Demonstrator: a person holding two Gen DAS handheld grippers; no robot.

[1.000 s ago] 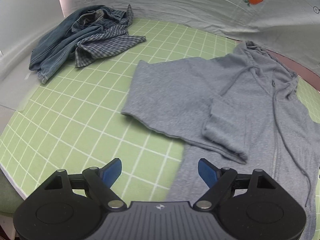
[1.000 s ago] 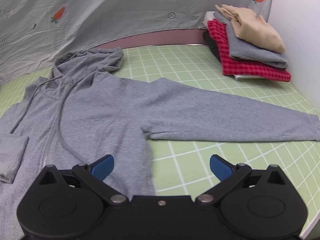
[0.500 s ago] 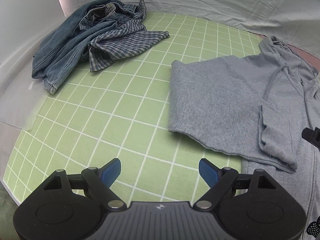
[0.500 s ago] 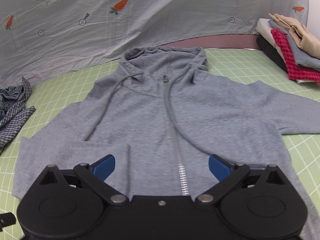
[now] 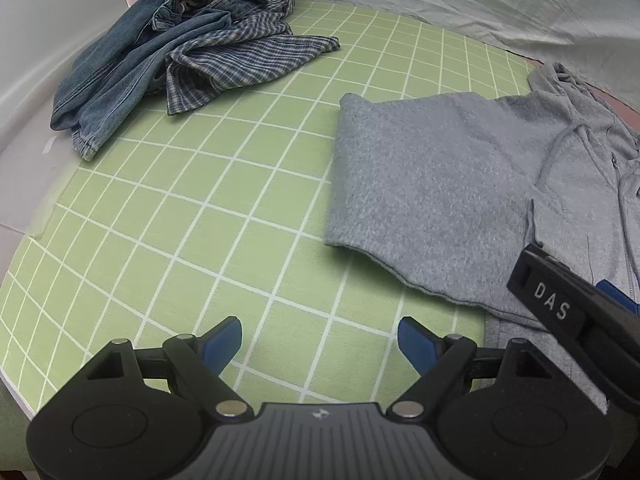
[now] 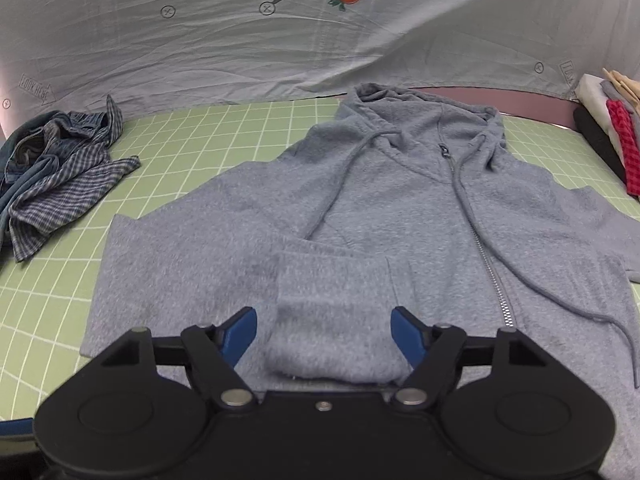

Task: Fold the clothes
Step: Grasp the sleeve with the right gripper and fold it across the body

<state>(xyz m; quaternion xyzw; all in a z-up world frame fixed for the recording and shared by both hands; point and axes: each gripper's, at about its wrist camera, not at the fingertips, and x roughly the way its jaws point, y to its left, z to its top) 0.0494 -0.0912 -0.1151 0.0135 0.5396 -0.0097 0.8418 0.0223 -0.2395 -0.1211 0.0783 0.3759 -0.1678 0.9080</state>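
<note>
A grey zip hoodie point(image 6: 400, 208) lies front up on the green grid mat point(image 6: 52, 280), hood toward the back. Its left sleeve is folded in across the chest, and the cuff point(image 6: 332, 320) lies between the open fingers of my right gripper point(image 6: 324, 334), which hovers low over it. In the left wrist view the folded sleeve point(image 5: 432, 200) lies to the right. My left gripper point(image 5: 320, 344) is open and empty over bare mat point(image 5: 200, 220), left of the hoodie. The right gripper's black body point(image 5: 576, 320) shows at the right edge of the left wrist view.
A heap of blue jeans and a checked shirt point(image 5: 180, 52) lies at the mat's back left, also in the right wrist view point(image 6: 56, 168). A stack of folded clothes point(image 6: 616, 128) sits at the far right. A carrot-print sheet point(image 6: 280, 40) hangs behind.
The right gripper has swung left from the outstretched right sleeve to over the folded left cuff. The left gripper has shifted left, off the hoodie onto bare mat. Both stay open.
</note>
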